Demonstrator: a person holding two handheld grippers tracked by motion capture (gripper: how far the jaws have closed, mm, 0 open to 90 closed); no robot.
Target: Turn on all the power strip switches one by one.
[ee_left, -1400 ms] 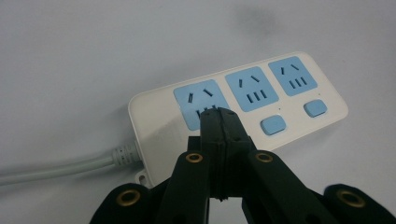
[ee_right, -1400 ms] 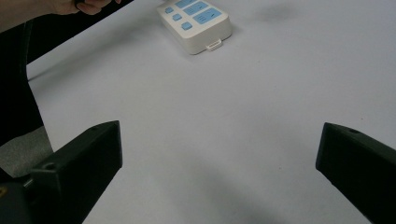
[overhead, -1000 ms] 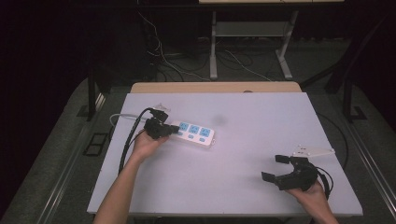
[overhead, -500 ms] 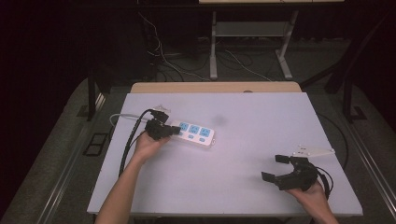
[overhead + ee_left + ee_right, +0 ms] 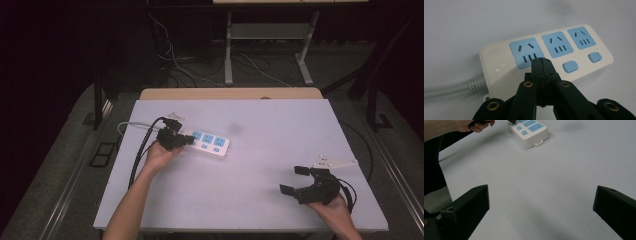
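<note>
One wide, matte, pale grey rectangular table (image 5: 260,165) carried everything. On its left part lay a white plastic power strip w/ rounded corners and three blue sockets (image 5: 210,143), smooth and glossy, each socket w/ a blue button below it. Strip's long axis ran roughly left-right across the table, its grey ribbed cord (image 5: 446,88) leaving at the left end. Left gripper (image 5: 541,61), black plastic, had jaws clenched together, nothing between them, tips at the first socket's lower edge; contact unclear. Right gripper (image 5: 296,180) rested near the table's right front corner, well apart from the strip, jaws spread wide, grasping nothing.
</note>
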